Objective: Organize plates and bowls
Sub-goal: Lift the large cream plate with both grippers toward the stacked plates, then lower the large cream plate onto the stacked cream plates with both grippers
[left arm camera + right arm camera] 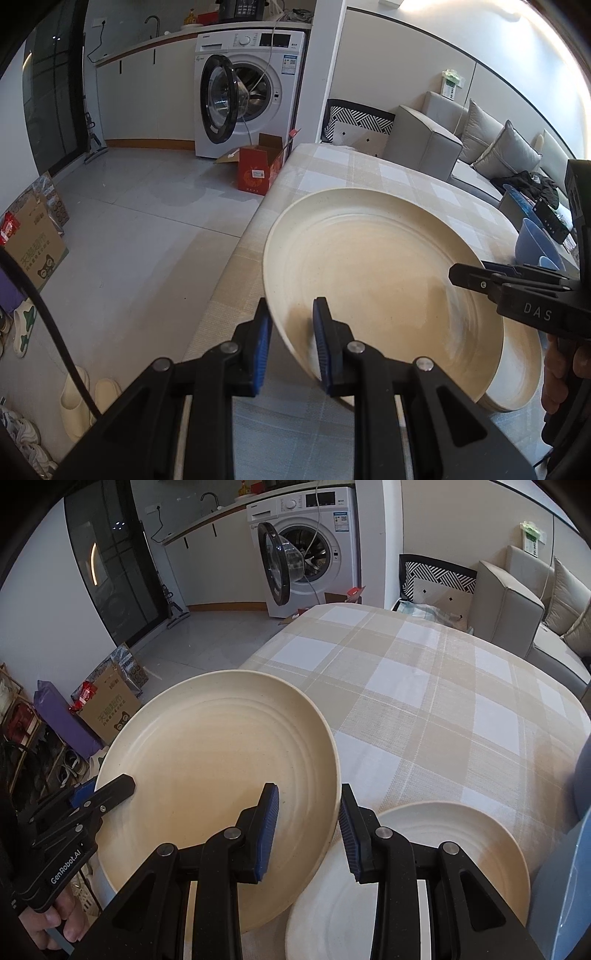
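- Left hand-held gripper (291,341), nearest the left wrist camera: blue pads clamped on the near-left rim of a large cream plate (376,273), one finger (260,343) outside the rim, the other inside on the plate's face.
- Right hand-held gripper (308,829), nearest the right wrist camera: pads clenched on the plate's right rim, one finger (267,830) over the plate's face, the other outside the edge.
- Cream plate, also seen from the right wrist view (221,760), is held by both grippers at opposite edges, tilted, raised off the desk (424,686).
- A second cream plate (406,867) lies flat on the checked cloth, below and just beside the lifted one; the lifted plate's edge overlaps it in both views. In the left view only its right edge shows (521,369).
- Desk covered with a beige-and-white plaid cloth; far half bare.
- Blue bowl (535,240) stands at the desk's right side, partly hidden behind the right gripper's body.
- A person's hand (55,919) grips the left gripper's handle at the lower left of the right view.
- Background: washing machine (251,92) with door swung open, red carton (258,170) on the floor beside it, grey sofa (480,147) with cushions beyond the desk.
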The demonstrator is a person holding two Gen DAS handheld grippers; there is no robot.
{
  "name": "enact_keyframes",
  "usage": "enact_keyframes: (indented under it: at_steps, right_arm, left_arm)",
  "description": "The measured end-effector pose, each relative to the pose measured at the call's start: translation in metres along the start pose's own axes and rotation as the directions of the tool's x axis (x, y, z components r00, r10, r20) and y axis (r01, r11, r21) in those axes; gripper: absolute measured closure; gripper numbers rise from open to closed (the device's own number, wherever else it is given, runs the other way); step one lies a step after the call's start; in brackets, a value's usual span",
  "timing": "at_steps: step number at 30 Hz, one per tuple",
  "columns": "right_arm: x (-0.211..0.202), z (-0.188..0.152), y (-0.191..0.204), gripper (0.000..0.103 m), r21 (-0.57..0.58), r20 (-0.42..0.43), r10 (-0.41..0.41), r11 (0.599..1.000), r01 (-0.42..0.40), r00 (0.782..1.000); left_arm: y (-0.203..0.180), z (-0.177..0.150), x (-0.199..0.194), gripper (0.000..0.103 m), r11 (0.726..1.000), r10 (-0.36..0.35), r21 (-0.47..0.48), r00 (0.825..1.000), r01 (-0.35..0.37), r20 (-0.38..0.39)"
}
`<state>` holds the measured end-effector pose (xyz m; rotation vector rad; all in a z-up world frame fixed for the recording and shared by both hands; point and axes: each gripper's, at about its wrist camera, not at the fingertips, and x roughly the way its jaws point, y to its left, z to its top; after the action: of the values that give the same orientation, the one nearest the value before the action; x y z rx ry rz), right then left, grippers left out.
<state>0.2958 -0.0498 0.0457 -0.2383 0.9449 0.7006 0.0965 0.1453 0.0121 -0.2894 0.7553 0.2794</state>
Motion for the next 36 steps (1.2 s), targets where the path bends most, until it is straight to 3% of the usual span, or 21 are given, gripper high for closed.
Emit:
enact_keyframes:
  at_steps: [23, 29, 36]
  right_arm:
    - [-0.080, -0.059, -0.031, 0.070, 0.078, 0.076, -0.107, 0.992, 0.101, 0.991]
    - [-0.087, -0.074, -0.037, 0.070, 0.075, 0.080, -0.167, 0.984, 0.161, 0.983]
    - [-0.090, -0.098, -0.047, 0.070, 0.100, 0.053, -0.183, 0.979, 0.177, 0.982]
  left_arm:
    - [-0.057, -0.009, -0.017, 0.082, 0.988, -0.093, 0.124, 0.996, 0.094, -0.010]
    - [-0.074, -0.015, -0.017, 0.082, 0.982, -0.108, 0.157, 0.994, 0.109, -0.016]
    - [-0.088, -0.022, -0.014, 0.082, 0.974, -0.120, 0.189, 0.992, 0.123, -0.027]
